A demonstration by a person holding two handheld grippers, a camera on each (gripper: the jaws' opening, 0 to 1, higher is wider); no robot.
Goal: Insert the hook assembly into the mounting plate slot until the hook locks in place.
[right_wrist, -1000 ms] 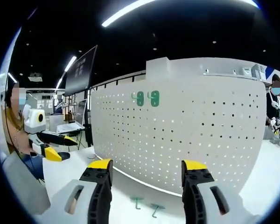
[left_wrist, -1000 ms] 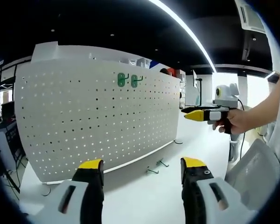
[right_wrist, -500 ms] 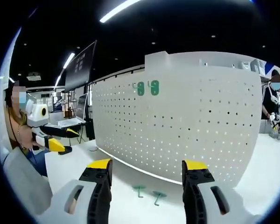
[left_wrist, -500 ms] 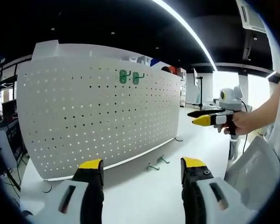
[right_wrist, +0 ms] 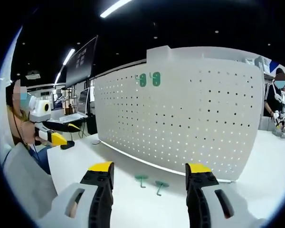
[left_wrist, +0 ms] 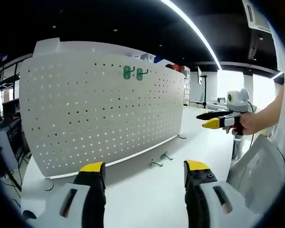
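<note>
My right gripper (right_wrist: 147, 176) is spread wide and empty, as is my left gripper (left_wrist: 145, 175). Just ahead of my right jaws, two loose green hooks (right_wrist: 151, 183) lie flat on the white table (right_wrist: 85, 156), stems toward me, at the foot of the upright pegboard (right_wrist: 190, 118); I judge my right nearer.

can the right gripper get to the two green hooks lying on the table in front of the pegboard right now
Probably yes. The right gripper is open and empty, and the two green hooks lie on bare table just beyond it.
</note>
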